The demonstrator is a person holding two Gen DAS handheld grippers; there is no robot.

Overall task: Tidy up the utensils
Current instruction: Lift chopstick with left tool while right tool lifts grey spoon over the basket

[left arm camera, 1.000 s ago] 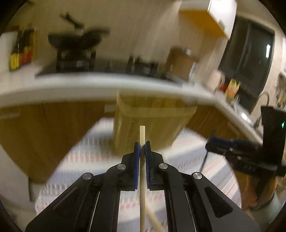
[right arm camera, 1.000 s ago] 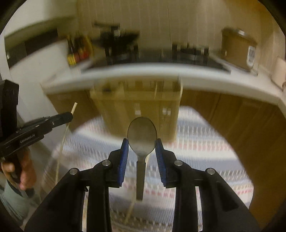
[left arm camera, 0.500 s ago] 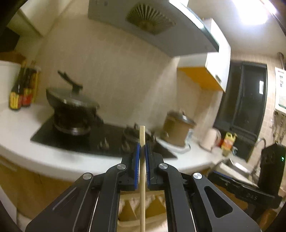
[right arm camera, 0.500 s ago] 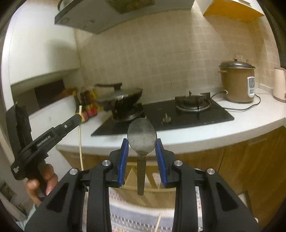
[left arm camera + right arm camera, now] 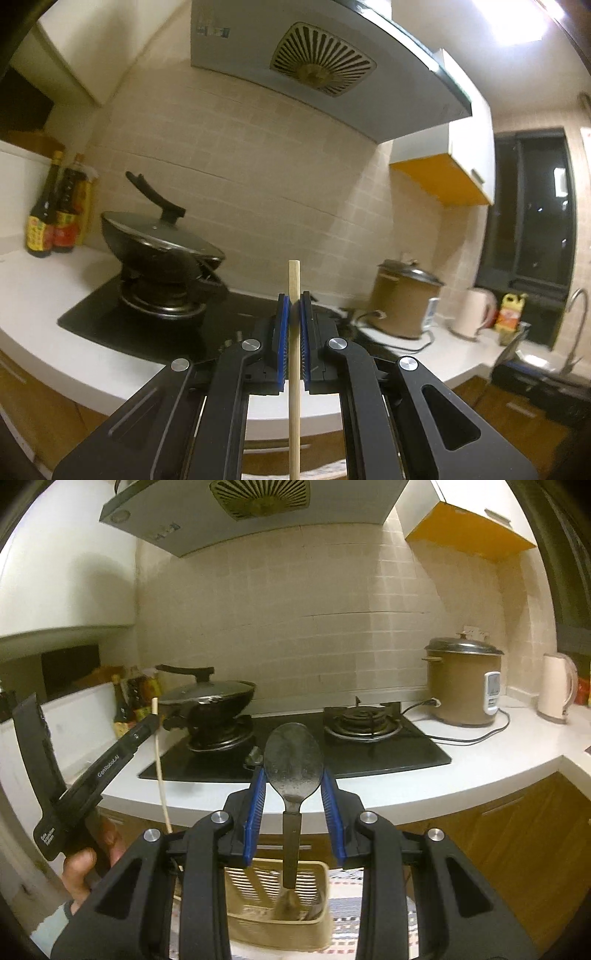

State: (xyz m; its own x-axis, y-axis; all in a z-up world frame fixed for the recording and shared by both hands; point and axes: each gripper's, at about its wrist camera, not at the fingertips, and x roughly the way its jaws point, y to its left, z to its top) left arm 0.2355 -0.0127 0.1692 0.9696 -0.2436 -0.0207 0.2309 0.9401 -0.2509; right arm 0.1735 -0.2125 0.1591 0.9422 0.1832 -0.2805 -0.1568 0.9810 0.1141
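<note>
Both grippers have swung up from the striped floor mat, so each view now looks level across the white kitchen counter [image 5: 480, 764] instead of down at the cupboard fronts. Left of the black gas hob [image 5: 369, 753] on that counter, the left gripper [image 5: 153, 720], in the person's left hand [image 5: 85, 864], is clamped on a pale, round wooden chopstick [image 5: 294, 332]; the stick stands upright and pokes above the blue pads, as it did a second ago. In front of the hob, the right gripper [image 5: 293, 786] holds a dull grey metal spoon [image 5: 293, 757] by the sides of its bowl, handle hanging down, grip unchanged. Newly in view below the hob's counter edge is a beige slotted plastic utensil basket [image 5: 314, 915], directly under the spoon handle. Both utensils look lifted and ready to drop into it.
</note>
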